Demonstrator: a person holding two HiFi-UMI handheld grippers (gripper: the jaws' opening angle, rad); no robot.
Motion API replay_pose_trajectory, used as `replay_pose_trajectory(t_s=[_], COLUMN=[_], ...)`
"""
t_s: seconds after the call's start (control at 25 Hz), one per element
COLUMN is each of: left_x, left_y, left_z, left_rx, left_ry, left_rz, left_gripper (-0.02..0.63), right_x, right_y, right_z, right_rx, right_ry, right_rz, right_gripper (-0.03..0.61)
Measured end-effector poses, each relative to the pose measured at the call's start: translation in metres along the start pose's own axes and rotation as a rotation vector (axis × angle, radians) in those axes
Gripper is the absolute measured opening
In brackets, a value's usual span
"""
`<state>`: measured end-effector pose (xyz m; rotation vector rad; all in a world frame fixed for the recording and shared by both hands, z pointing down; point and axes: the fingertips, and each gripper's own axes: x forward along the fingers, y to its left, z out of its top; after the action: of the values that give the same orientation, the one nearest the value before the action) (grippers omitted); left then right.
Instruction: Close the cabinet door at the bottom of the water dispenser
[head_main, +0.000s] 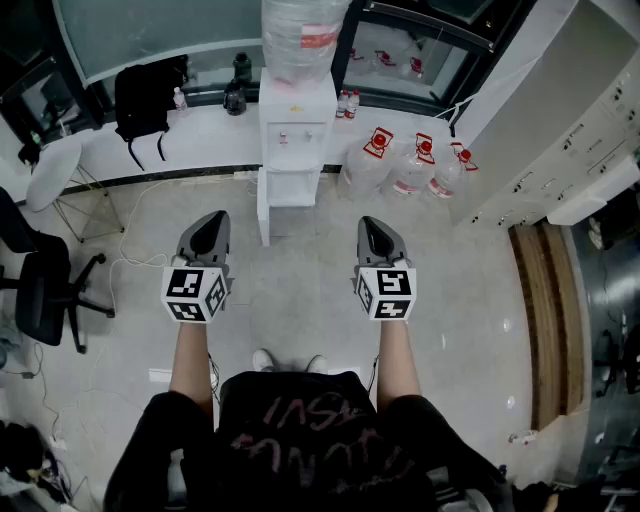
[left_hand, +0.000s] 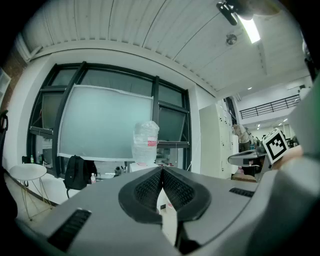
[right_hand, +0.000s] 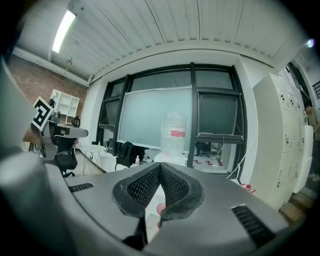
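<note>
A tiled office floor is seen from above, with a person standing in the middle and a two-jaw gripper held out in each hand. A white water dispenser (head_main: 296, 135) is set against the windowed wall ahead, well apart from both grippers, with a large bottle (head_main: 300, 35) upended on top. The cabinet door (head_main: 263, 208) at its base is swung out towards the person, apparently hinged on the picture's left side, so the lower compartment is left exposed. The task is judged not yet begun. Spare water jugs (head_main: 405, 165) are stood on the floor just beside the dispenser, presumably kept near for refilling.

The left gripper (head_main: 210, 222) is seen closed, its ribbed pads pressed together with nothing between them. The right gripper (head_main: 372, 228) is likewise closed and empty (a closed tip probably serves well for pushing a door, since nothing needs to be grasped). Both forearms are stretched forward side by side at about the same height. The grippers are aimed nearly level at the dispenser, which is framed between them. The door's free edge lies nearer the left gripper's line, so a push from that side is judged likely.
</note>
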<state>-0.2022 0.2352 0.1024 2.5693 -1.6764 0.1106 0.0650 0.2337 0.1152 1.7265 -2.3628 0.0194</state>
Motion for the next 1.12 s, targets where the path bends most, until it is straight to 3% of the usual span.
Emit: replay_pose_trajectory(t_s=[0.48,1.12], left_x=[0.008,0.016], left_y=[0.014,0.057], left_z=[-0.005,-0.033], left_rx=[-0.006,-0.006], left_ry=[0.008,0.042], left_rz=[-0.011,-0.11], left_gripper=[0.014,0.014], right_x=[0.016,0.038], right_y=[0.009,0.044], right_z=[0.001,-0.011], right_rx=[-0.014,0.007], right_ry=[0.006,0.033], right_rz=[-0.003,-0.079], right_gripper=[0.014,0.015])
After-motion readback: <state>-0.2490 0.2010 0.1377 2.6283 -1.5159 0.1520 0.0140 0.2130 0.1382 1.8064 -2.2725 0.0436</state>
